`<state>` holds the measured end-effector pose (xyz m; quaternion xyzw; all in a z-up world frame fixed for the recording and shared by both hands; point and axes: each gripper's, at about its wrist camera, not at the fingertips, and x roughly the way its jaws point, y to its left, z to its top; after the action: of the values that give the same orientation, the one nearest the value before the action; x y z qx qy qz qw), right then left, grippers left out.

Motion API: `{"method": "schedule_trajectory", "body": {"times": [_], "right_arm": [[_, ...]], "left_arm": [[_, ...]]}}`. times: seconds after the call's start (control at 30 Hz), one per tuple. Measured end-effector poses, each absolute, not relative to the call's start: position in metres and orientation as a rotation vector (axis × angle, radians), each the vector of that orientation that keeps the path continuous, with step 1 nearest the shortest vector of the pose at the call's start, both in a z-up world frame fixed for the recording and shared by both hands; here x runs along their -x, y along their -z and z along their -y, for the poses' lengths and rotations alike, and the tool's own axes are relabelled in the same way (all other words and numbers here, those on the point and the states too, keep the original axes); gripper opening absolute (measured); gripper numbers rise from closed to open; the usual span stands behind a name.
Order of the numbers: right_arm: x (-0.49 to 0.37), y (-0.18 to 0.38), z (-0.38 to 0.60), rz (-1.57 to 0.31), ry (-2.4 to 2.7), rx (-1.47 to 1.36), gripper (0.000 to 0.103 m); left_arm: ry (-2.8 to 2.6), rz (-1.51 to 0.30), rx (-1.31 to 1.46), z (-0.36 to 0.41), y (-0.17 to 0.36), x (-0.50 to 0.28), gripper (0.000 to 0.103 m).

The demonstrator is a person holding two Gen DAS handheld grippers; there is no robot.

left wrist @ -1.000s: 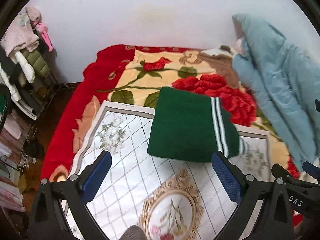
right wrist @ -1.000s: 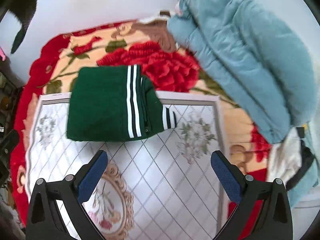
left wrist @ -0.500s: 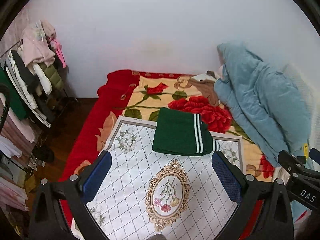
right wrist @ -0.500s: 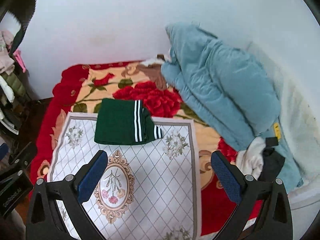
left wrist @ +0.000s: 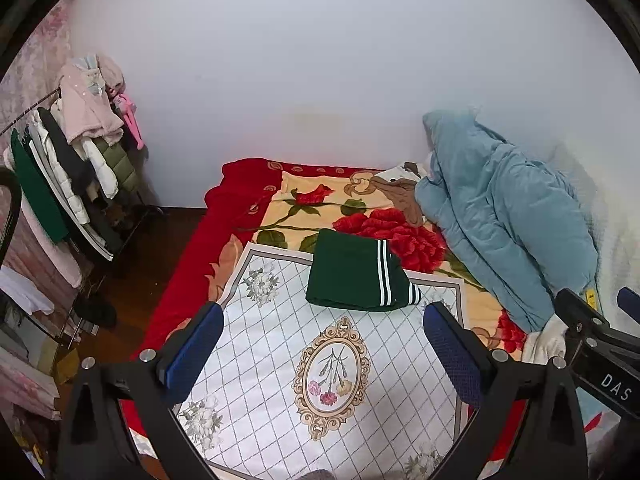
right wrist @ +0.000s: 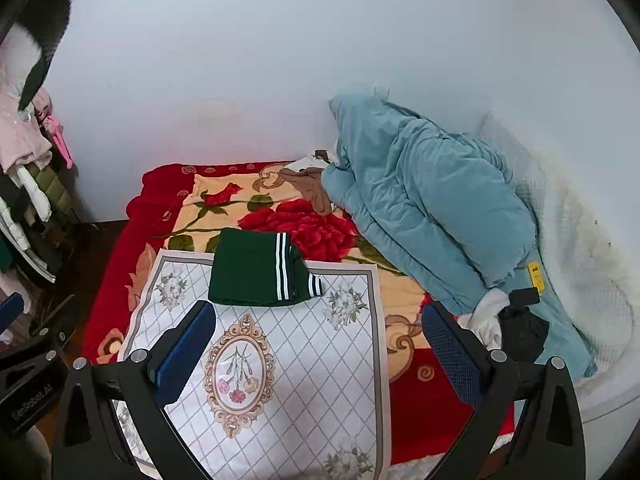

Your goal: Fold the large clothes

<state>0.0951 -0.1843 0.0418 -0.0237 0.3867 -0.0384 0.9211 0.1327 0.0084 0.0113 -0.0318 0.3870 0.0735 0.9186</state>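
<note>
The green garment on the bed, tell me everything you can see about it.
The green garment is dark green, soft-looking fabric, folded into a compact, roughly rectangular bundle. White stripes cross it near its right end, and a small striped cuff or hem sticks out at the right corner. It lies flat at the far edge of the white patterned mat, its far side overlapping onto the red rose blanket. Nothing grips it: both grippers are open, well short of it.

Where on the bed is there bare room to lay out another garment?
Free: the white patterned mat between the folded green garment and the near edge, and the rose blanket beyond the garment toward the wall. Crowded: the right side, under the blue quilt and white and black clothes.
</note>
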Motion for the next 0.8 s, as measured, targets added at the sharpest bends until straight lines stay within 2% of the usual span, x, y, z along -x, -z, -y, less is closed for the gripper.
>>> {"method": "schedule_trajectory", "body": {"times": [0.8], "right_arm": [[-0.055, -0.065, 0.181, -0.77, 0.056, 0.087, 0.103]], "left_arm": [[-0.193, -0.755, 0.08, -0.003, -0.025, -0.097, 0.102]]}}
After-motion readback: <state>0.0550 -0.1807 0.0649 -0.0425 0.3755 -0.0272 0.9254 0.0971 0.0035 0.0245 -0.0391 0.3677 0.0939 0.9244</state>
